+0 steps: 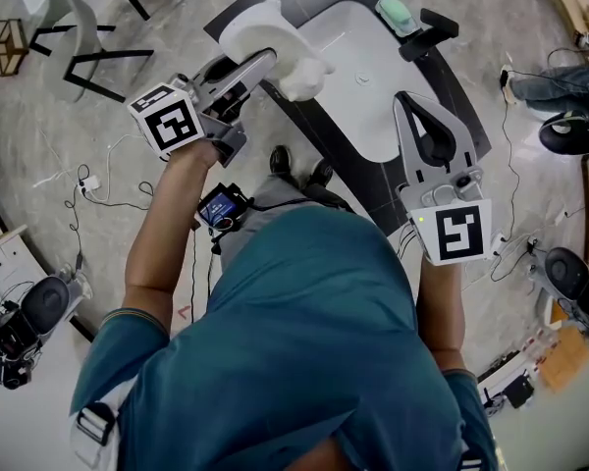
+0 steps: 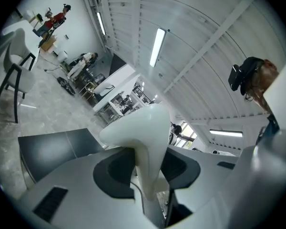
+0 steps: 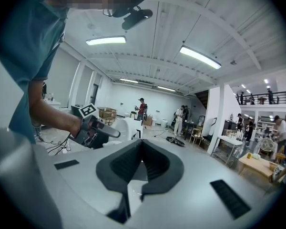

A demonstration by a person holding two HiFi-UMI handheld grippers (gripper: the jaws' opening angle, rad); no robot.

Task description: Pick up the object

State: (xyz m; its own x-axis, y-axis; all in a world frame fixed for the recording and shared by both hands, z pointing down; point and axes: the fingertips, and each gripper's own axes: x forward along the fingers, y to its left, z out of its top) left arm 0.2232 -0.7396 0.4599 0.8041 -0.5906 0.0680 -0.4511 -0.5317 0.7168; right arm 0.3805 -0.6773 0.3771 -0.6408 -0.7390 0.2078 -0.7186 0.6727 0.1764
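Observation:
My left gripper [image 1: 260, 70] is shut on a white, smoothly curved object [image 1: 268, 31], held up in the air at the near left of a white oval tabletop [image 1: 373, 96]. In the left gripper view the white object [image 2: 144, 128] stands clamped between the two dark pads, its rounded top bulging to the left above my left gripper [image 2: 145, 163]. My right gripper [image 1: 413, 103] hovers over the table's near right edge. Its fingertips meet with nothing between them, and the right gripper [image 3: 142, 143] is shut in its own view too. The left gripper [image 3: 93, 129] with the white object [image 3: 125, 128] also shows there.
On the far end of the tabletop lie a green item [image 1: 395, 11] and a black object [image 1: 428, 33]. A white chair [image 1: 77, 23] stands at the far left. Cables [image 1: 88, 186] and black gear [image 1: 34, 312] lie on the floor; another person's legs [image 1: 555, 86] are at right.

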